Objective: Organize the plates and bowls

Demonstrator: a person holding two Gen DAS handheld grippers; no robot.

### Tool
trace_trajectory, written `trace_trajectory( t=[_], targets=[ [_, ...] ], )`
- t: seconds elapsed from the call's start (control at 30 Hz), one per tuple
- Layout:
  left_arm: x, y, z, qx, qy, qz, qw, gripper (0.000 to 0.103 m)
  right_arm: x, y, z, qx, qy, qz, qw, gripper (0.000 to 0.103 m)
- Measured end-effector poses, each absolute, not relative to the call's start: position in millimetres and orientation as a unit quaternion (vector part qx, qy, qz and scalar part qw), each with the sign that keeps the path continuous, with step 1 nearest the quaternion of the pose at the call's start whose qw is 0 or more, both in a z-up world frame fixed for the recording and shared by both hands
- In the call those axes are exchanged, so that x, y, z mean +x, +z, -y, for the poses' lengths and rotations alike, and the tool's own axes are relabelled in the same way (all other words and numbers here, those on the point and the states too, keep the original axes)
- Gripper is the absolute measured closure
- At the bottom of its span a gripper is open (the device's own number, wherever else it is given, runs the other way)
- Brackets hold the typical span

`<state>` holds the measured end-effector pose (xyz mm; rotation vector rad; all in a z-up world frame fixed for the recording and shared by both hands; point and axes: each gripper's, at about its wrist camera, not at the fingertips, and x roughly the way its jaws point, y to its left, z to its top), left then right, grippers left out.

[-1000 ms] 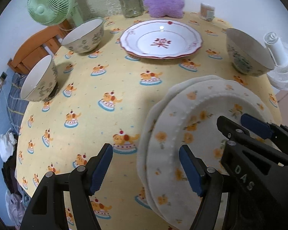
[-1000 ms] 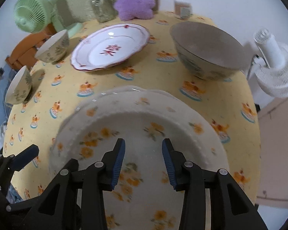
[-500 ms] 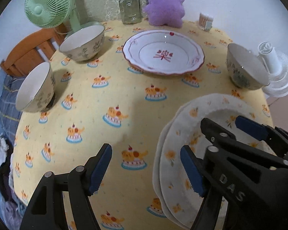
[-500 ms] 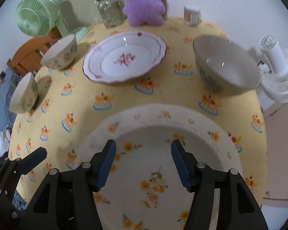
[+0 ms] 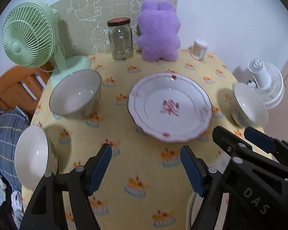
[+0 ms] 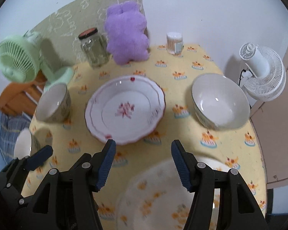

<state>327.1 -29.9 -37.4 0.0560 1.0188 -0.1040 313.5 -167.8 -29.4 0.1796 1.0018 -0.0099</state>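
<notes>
Both grippers pulled back from flowered plates (image 6: 163,197), lying flat rim-up, both jaws apart, empty.

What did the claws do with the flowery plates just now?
The right claw opened and pulled back from the flowery plates, leaving them stacked on the table. A second ago its jaws were nearly shut over the top plate. The left claw drew back too, open all along. The red plate and three bowls stayed put.
</notes>
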Motion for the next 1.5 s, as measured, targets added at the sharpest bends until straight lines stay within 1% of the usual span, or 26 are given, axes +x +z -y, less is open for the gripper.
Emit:
trace_trajectory(
  t=[0.2,0.3,0.4,0.5,0.6,0.73,0.8,0.83,1.13,1.5],
  targets=[
    [361.6,-58.7,24.6,0.02,-0.017,-0.488,0.872,0.027,356.6,-45.4,164.9,0.08,-0.011,-0.49,0.868,0.039],
    [378.1,-75.3,25.8,0.008,0.003,-0.496,0.868,0.03,376.6,-61.2,168.5,0.086,-0.009,-0.498,0.863,0.039],
    [388.3,-87.0,32.4,0.016,0.014,-0.499,0.866,0.032,386.2,-72.5,171.2,0.094,-0.013,-0.503,0.859,0.039],
    [394.4,-95.8,36.6,0.01,0.02,-0.506,0.862,0.039,396.2,-83.6,175.1,0.101,-0.014,-0.511,0.853,0.039],
    [399.6,-103.3,38.8,-0.004,0.009,-0.519,0.855,0.051,404.2,-92.9,177.6,0.098,-0.012,-0.52,0.848,0.038],
    [403.0,-111.0,41.1,-0.013,0.006,-0.529,0.848,0.056,410.1,-99.9,178.4,0.089,-0.003,-0.526,0.846,0.04],
    [403.6,-113.1,42.7,-0.011,0.003,-0.531,0.847,0.057,411.2,-102.4,179.1,0.088,0.0,-0.528,0.844,0.042],
    [403.5,-113.9,43.7,-0.012,-0.001,-0.533,0.846,0.059,411.5,-103.4,179.5,0.089,0.001,-0.531,0.843,0.043],
    [392.4,-109.6,42.9,0.006,0.0,-0.535,0.845,0.06,402.5,-99.8,172.6,0.089,0.0,-0.544,0.834,0.043],
    [340.4,-101.5,7.8,-0.003,0.03,-0.556,0.831,0.059,357.0,-98.4,140.8,0.072,0.033,-0.567,0.82,0.043]
  ],
)
